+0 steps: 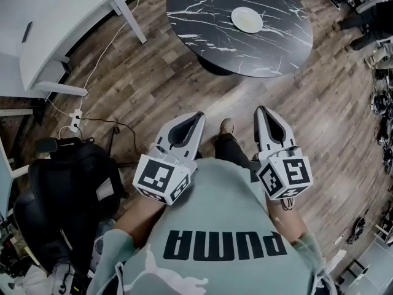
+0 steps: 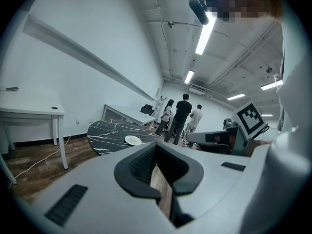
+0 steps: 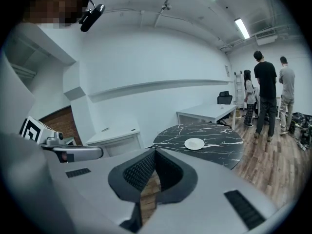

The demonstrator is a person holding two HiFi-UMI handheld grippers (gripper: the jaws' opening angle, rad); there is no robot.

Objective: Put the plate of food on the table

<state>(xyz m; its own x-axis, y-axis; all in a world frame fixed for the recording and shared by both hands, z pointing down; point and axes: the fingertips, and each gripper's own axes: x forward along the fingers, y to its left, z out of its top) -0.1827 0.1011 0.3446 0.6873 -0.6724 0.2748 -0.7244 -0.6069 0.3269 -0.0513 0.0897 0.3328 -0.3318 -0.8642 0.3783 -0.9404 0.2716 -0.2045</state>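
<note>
Only the head view shows the person's mint shirt (image 1: 215,226), with "PUMA" in big dark letters across the chest. It's also the only one with the black bag (image 1: 80,177) down at the left and the cable running over the wood floor (image 1: 153,85). The gripper views show what the head view doesn't: three people (image 2: 183,115) standing at the far end of the room, and the ceiling strip lights (image 2: 207,30).

The left gripper (image 2: 156,145) has its jaws pressed together at the tips and holds nothing. The right gripper (image 3: 155,149) is the same, closed and empty. Both are held near the person's belly, well apart from the plate (image 1: 246,19).

The plate is round and pale cream, sitting on the far right part of the round black marble bench (image 1: 202,23) with the white veins. It's too small to tell what's on it.
</note>
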